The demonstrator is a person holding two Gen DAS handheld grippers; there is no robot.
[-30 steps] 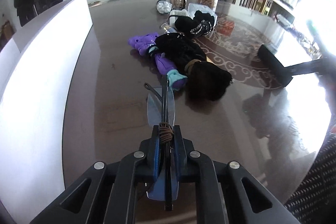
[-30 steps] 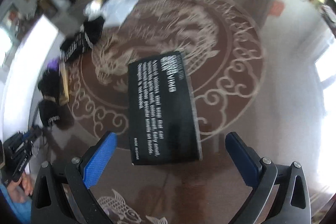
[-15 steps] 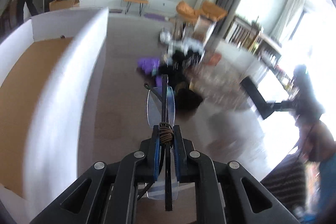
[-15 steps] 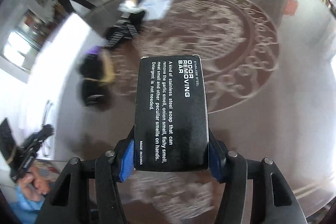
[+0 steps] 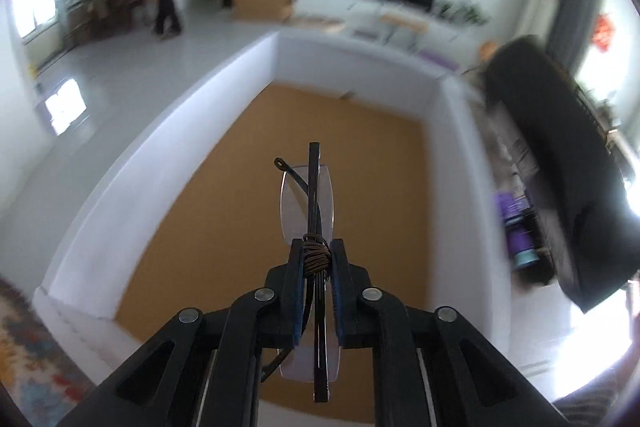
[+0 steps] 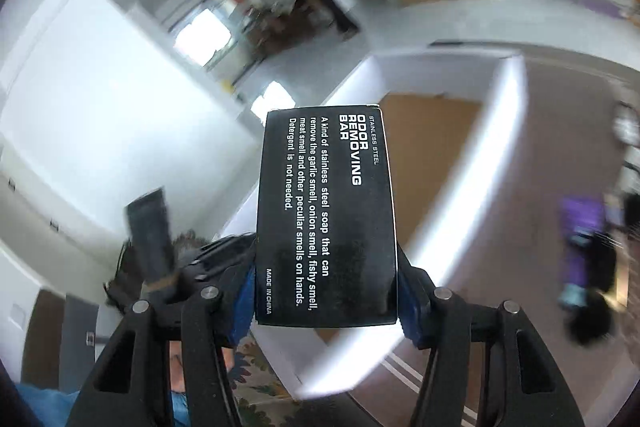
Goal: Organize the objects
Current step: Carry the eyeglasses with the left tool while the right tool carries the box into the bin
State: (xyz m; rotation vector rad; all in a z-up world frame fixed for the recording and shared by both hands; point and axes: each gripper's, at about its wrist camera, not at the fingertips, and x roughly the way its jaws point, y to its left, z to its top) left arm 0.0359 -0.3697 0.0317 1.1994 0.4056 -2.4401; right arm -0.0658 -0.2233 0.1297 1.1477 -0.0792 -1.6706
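Thin clear lenses and wire arms are all my left gripper has to pinch: the folded glasses hang above the white box, whose brown floor looks bare. Let go from this height and I think they could land lens-first. My right gripper clamps the black soap carton beside the box's rim; it might clip the wall or drop onto the glasses.

Brown table, white box (clothes beside)

Purple item blurred; box partly hidden.
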